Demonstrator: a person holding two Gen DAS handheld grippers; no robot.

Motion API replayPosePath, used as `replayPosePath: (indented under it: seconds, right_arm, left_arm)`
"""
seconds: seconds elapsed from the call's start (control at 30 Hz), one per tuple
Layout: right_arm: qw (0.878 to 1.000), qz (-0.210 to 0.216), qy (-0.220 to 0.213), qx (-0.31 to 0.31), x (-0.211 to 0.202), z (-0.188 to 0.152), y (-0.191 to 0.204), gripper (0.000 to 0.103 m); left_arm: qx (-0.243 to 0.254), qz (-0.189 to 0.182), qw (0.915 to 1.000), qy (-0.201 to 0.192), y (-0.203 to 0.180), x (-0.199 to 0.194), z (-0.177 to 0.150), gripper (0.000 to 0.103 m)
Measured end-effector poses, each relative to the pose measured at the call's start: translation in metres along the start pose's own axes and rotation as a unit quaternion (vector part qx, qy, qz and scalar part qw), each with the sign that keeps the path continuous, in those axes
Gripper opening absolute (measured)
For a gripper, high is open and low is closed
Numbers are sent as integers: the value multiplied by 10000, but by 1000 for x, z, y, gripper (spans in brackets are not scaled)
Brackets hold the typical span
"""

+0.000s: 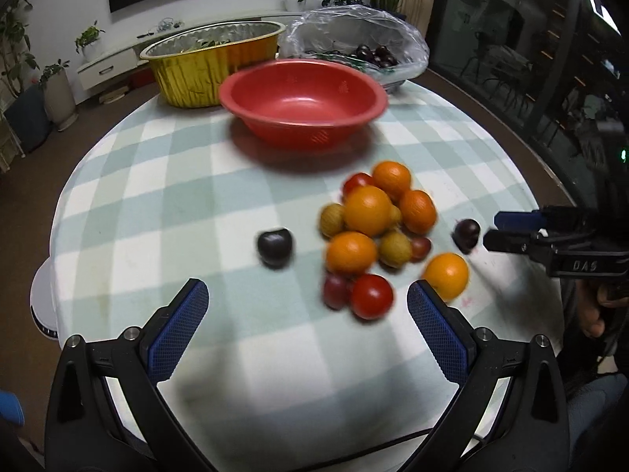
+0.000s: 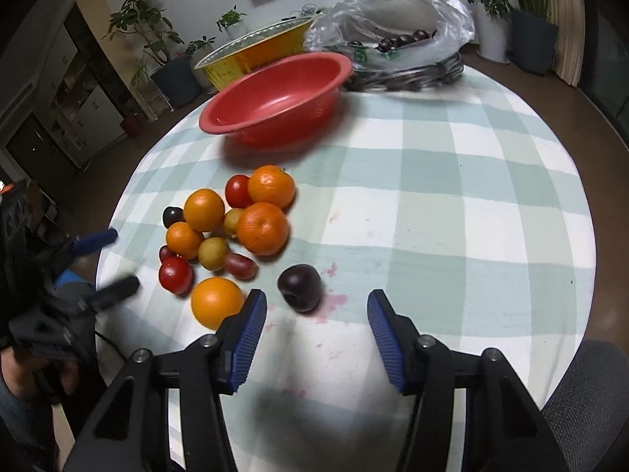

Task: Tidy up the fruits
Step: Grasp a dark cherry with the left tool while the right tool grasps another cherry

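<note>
Both jaws gape wide on our left hand-held gripper [image 1: 306, 299], low over the worktop [image 1: 118, 212] before the heap of fruit [image 1: 369, 232]. Our right hand-held gripper [image 2: 316, 310] is wide too, empty, a dark plum [image 2: 299, 288] just ahead of its tips. Behind the heap sits a red bowl [image 1: 302, 100] — further back, a gold tray [image 1: 214, 61] and a bag of cherries [image 1: 365, 45].
</note>
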State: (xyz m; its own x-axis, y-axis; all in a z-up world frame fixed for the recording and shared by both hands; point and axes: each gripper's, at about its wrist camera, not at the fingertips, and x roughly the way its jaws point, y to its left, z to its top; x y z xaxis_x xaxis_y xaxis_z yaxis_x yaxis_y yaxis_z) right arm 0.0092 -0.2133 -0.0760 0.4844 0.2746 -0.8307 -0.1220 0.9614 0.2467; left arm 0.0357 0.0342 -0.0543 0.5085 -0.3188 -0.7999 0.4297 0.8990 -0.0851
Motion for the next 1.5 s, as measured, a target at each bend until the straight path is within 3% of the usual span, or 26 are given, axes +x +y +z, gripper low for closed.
replayPosePath:
  seconds: [0.13, 0.3, 0.4, 0.57, 0.67, 0.93, 1.13, 1.5]
  right_arm:
    - [9998, -30, 37, -190, 6, 2, 6, 55]
    - [9994, -64, 98, -332, 14, 6, 11, 51]
    - [9992, -90, 151, -356, 18, 7, 11, 48]
    - [9991, -97, 194, -352, 21, 7, 9, 46]
    - [9991, -93, 201, -365, 20, 7, 9, 45]
    - [9989, -105, 238, -395, 24, 8, 9, 44]
    - [9985, -97, 270, -471, 26, 10, 14, 43]
    - [9979, -76, 348, -532, 29, 9, 18, 38]
  left_arm:
    - [75, 39, 9999, 128, 24, 4, 12, 102]
    - [255, -166, 9991, 286, 38, 20, 20, 100]
    - [379, -403, 9975, 434, 42, 33, 24, 89]
    - [591, -635, 9946, 575, 45, 45, 34, 60]
    - [725, -715, 9926, 658, 47, 52, 39, 50]
    - [950, -906, 9878, 835, 44, 62, 38, 38]
    - [1132, -968, 9846, 916, 36, 69, 37, 37]
    - [1327, -1041, 9813, 929, 25, 73, 34, 23]
